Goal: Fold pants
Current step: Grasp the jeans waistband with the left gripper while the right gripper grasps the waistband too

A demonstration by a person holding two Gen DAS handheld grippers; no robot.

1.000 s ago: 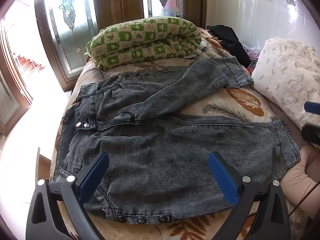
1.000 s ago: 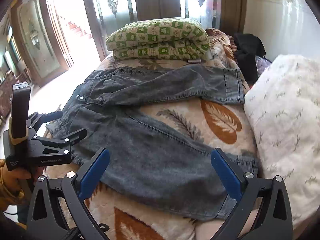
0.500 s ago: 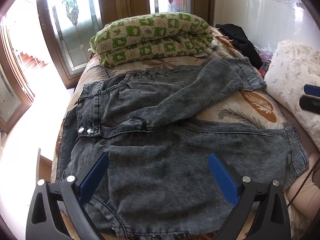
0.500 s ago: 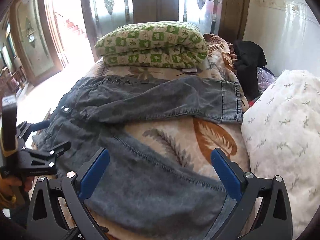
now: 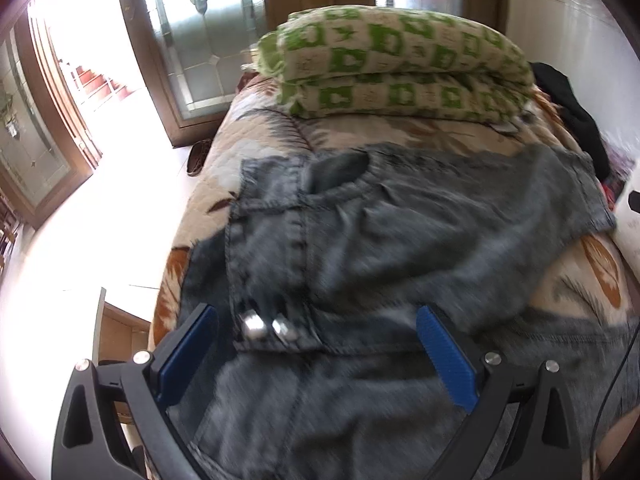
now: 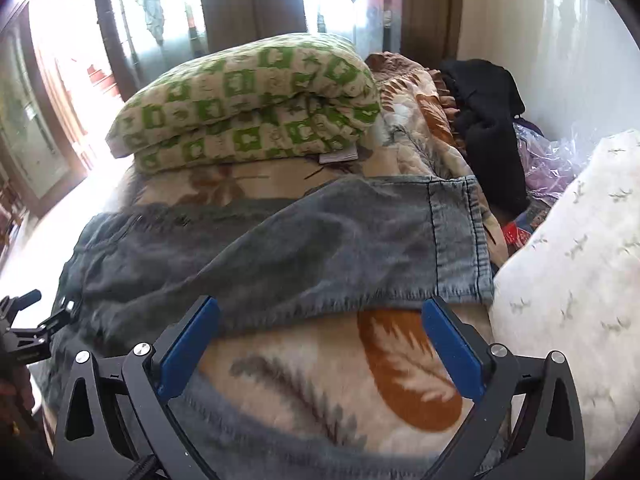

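Motion-blurred grey pants (image 5: 400,248) on bed (image 6: 304,364); near leg cut off; left gripper (image 5: 316,344) and right gripper (image 6: 320,336) fingers spread, empty.

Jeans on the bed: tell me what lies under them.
The jeans lie on a leaf-patterned blanket, which shows bare between the two spread legs and around the edges. Anything beneath the denim itself is covered, as is whatever lies below the blanket.

Both grippers moved fwd over the grey washed-denim pants (image 5: 400,248): left gripper (image 5: 316,352) now by waistband snaps, right gripper (image 6: 320,344) nearer far leg's hem. Jaws unchanged, wide apart.
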